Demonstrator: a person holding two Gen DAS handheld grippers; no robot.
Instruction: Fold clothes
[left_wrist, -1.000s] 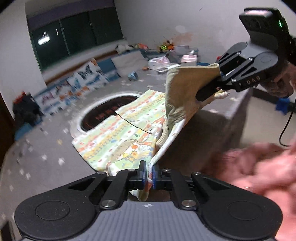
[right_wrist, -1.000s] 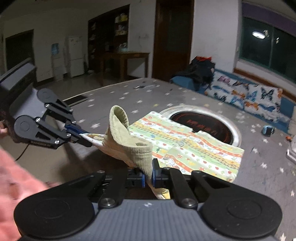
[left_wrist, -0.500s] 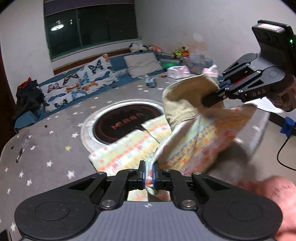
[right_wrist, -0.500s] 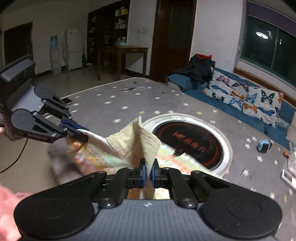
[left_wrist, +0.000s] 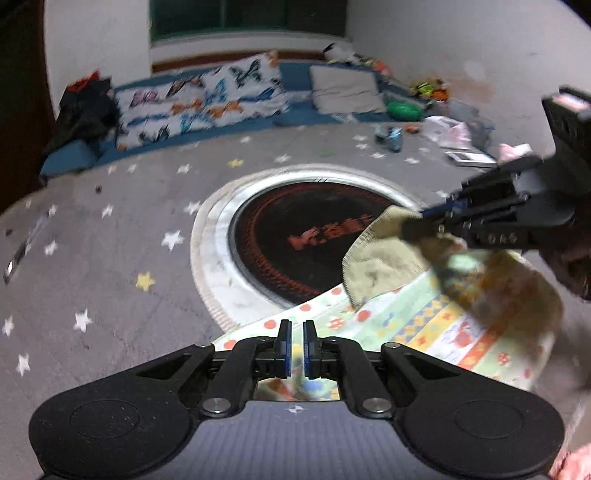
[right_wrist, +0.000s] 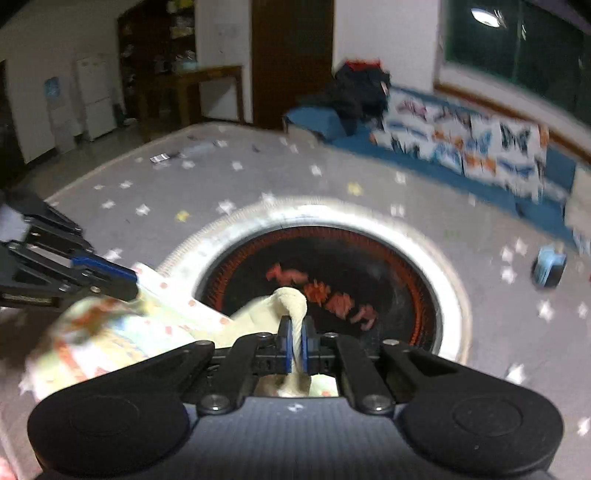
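Nearest, in the left wrist view: left gripper (left_wrist: 295, 345), jaws almost together with a thin slot between them, printed cloth showing in and under that slot. Seen from the right wrist view, pinches a pale corner of the garment (left_wrist: 424, 332) at its fingertips, so gripping rather than released, though blur softens the contact. Bottom right corner of that same view: a bit of pink sleeve (left_wrist: 576, 461).

Nearest, in the right wrist view: right gripper (right_wrist: 294, 343), clenched on a thick cream ribbed fold (right_wrist: 291, 299) that bulges up between and above the pads. From the left wrist view, grips that same beige fold at its upper edge, raised off the surface, with a blurred flap of printed cloth hanging below the fingers.

Just beyond both claws: garment, pale green and yellow with orange and red motifs, partly lying on the near edge of the table cover (left_wrist: 110, 258) and overlapping the white rim of the round inset (left_wrist: 295, 236); held between the two grippers.

Farther: grey cover dotted with white and yellow stars; black inset with red characters; a small blue object (right_wrist: 548, 267) near the far right edge.

Farthest: blue bench with butterfly cushions (left_wrist: 195, 99), a dark heap of clothes (left_wrist: 85, 110), a dark window (right_wrist: 517, 48), a brown door (right_wrist: 291, 59), a white fridge (right_wrist: 94, 96).
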